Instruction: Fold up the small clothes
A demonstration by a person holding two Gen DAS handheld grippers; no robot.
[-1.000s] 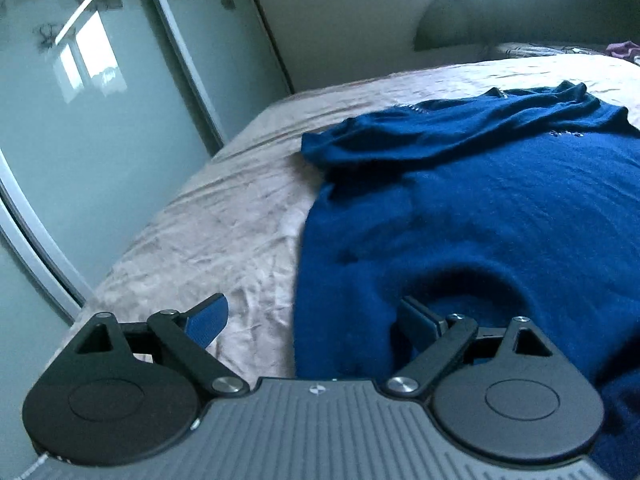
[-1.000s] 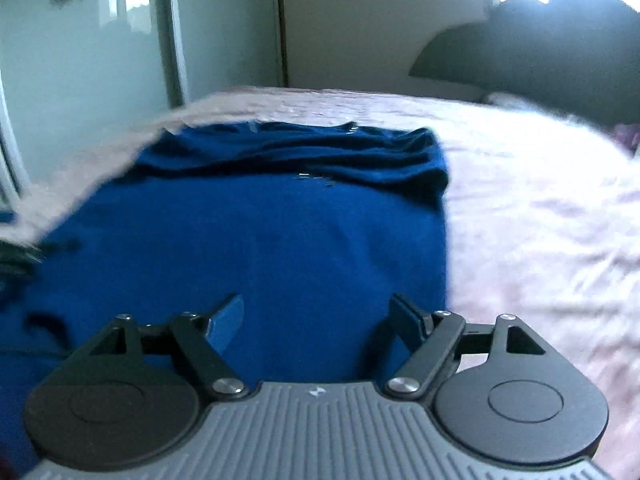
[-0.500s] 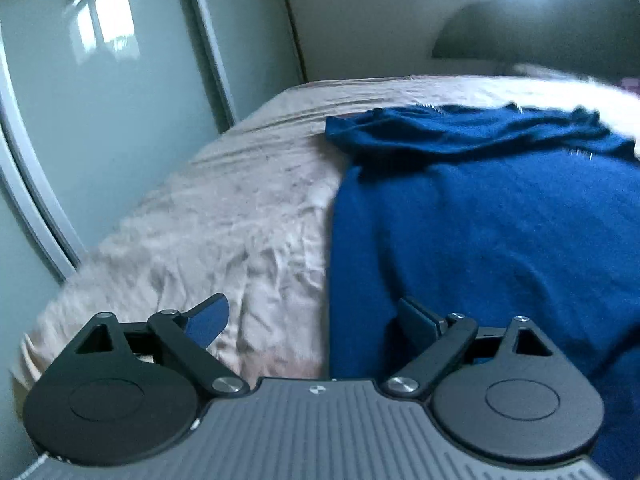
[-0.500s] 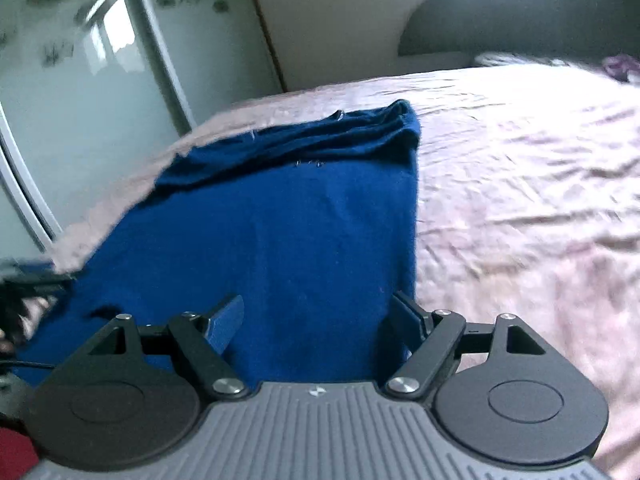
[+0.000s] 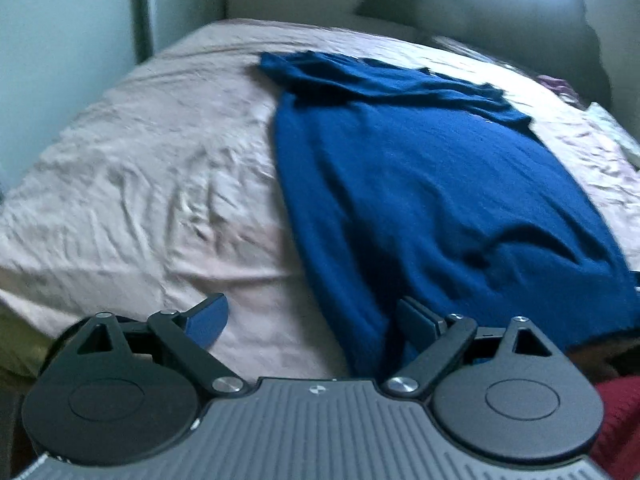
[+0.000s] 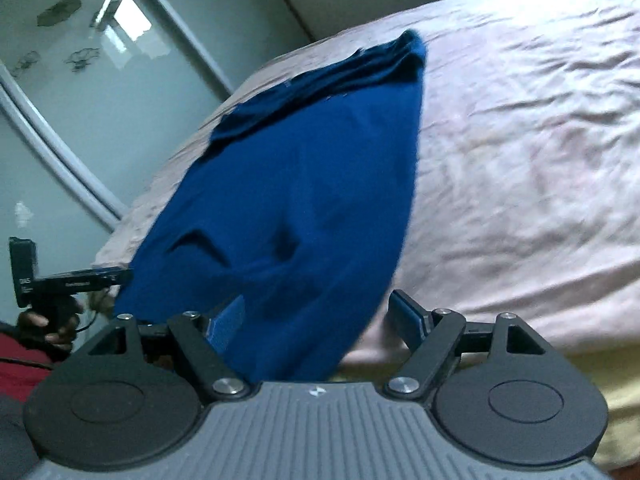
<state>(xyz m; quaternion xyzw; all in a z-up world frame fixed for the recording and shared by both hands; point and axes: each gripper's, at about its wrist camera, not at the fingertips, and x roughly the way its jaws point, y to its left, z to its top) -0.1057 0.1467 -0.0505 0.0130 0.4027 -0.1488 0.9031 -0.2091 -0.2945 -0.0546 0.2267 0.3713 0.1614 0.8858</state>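
A dark blue garment (image 5: 432, 184) lies spread flat on the pink bedsheet (image 5: 152, 184), with a bunched fold along its far end. It also shows in the right wrist view (image 6: 304, 184). My left gripper (image 5: 316, 320) is open and empty, just short of the garment's near left corner, whose edge runs between the jaws. My right gripper (image 6: 324, 320) is open and empty at the near right corner, with the hem between the jaws. The left gripper also shows at the far left of the right wrist view (image 6: 68, 276).
The bed's near edge lies just below both grippers. Sliding wardrobe doors (image 6: 80, 92) stand to the left of the bed. A dark headboard (image 5: 500, 20) and small items (image 5: 560, 84) are at the far end. The person's red sleeve (image 5: 616, 420) is at the right.
Both grippers have pulled back toward the bed's near edge and stayed open. The garment now lies farther ahead, its near corners at the jaws.
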